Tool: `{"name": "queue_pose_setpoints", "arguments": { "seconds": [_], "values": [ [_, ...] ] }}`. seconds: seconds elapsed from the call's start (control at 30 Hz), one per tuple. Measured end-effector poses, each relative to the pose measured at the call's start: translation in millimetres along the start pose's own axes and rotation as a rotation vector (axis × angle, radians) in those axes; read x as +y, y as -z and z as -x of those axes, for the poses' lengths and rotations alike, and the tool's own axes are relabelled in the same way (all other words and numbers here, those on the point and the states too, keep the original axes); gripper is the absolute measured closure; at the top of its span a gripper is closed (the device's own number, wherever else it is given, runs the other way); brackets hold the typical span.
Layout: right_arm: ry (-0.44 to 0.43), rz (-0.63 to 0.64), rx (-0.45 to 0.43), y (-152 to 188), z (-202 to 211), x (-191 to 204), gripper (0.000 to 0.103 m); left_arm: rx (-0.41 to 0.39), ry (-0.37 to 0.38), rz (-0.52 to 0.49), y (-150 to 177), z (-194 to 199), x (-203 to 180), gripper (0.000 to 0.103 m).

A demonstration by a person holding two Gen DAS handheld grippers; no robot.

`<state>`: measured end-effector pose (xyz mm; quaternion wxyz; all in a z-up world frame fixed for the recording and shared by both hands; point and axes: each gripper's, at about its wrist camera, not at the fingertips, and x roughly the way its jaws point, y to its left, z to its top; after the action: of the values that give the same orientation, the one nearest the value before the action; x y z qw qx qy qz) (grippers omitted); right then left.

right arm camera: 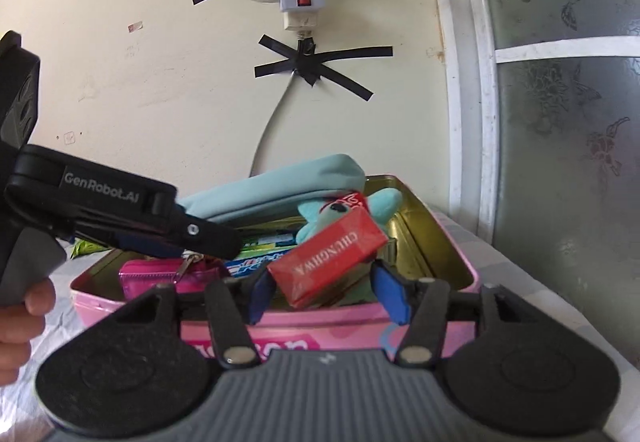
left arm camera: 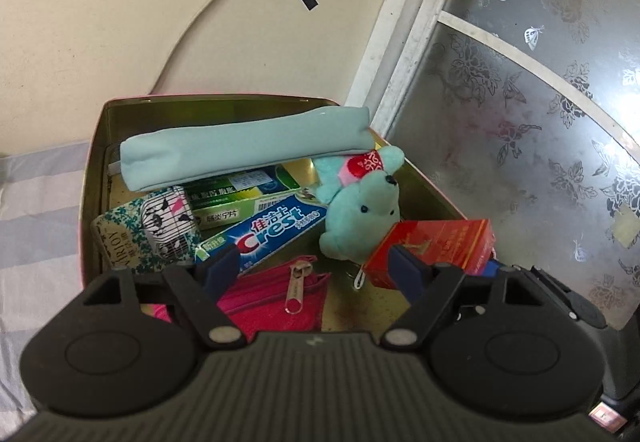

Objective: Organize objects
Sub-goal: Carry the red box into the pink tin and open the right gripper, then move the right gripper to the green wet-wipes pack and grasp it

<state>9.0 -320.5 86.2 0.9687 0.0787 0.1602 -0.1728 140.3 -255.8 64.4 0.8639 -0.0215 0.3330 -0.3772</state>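
Over the tin (left arm camera: 93,178), the left wrist view looks down into a box already packed close: a pale blue pouch (left arm camera: 244,148) lies across the back, propped on the cartons beneath it, a Crest box (left arm camera: 266,234) slants through the middle, a green carton (left arm camera: 224,202) sits under the pouch, a floral pack (left arm camera: 120,238) and a small panda packet (left arm camera: 170,226) fill the left side, and a pink purse (left arm camera: 276,296) lies flat at the near wall with its zip pull up. A teal plush (left arm camera: 360,210) leans in the right corner, and the red box (left arm camera: 432,246) rests tilted against it, likely because no flat floor is left there. The left gripper (left arm camera: 316,270) hangs above the purse with its jaws apart and nothing between them. From the right wrist view, the same red box (right arm camera: 328,258) lies slanted on the heap inside the pink tin (right arm camera: 344,334), just beyond the right gripper (right arm camera: 326,296), whose jaws stand apart on either side of it without pressing, so I judge it let go. The left gripper (right arm camera: 224,242) reaches in from the left over the purse (right arm camera: 160,276), a hand (right arm camera: 24,326) on its grip. The pouch (right arm camera: 280,190) and plush (right arm camera: 320,212) sit behind the red box.
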Motion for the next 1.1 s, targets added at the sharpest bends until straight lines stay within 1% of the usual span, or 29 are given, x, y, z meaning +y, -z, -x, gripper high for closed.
{"name": "queue_pose_setpoints", "arguments": {
  "seconds": [0.03,0.13,0.23,0.3,0.4,0.53,0.63,0.77,0.87,0.97,1.1],
  "values": [
    [-0.005,-0.004,-0.001,0,1,1,0.049,-0.006,0.003,0.008,1,4,2,0.021],
    [-0.056,-0.008,0.011,-3,-1,9,0.049,-0.028,0.000,0.010,5,17,5,0.021],
    [-0.080,0.067,-0.001,-12,-5,36,0.050,-0.048,-0.007,0.016,8,30,11,0.021],
    [-0.071,0.111,0.008,-17,-11,54,0.050,-0.057,-0.007,0.034,11,42,20,0.020],
    [-0.095,0.087,0.011,-22,-13,68,0.050,-0.091,-0.019,0.046,18,66,40,0.020],
    [-0.131,0.100,0.001,-21,-1,90,0.050,-0.147,-0.105,0.052,35,99,75,0.020],
    [-0.177,0.114,0.014,-15,5,108,0.050,-0.156,-0.181,0.073,51,114,107,0.020],
    [-0.230,0.146,0.044,-7,7,140,0.050,-0.117,-0.299,0.094,71,123,149,0.020],
    [-0.279,0.161,0.060,-4,6,165,0.050,-0.081,-0.395,0.070,84,128,173,0.020],
    [-0.328,0.190,0.081,-1,0,192,0.049,-0.057,-0.478,0.056,89,133,197,0.020],
    [-0.392,0.200,0.156,5,-25,231,0.048,-0.066,-0.571,0.089,90,147,235,0.020]
  ]
}}
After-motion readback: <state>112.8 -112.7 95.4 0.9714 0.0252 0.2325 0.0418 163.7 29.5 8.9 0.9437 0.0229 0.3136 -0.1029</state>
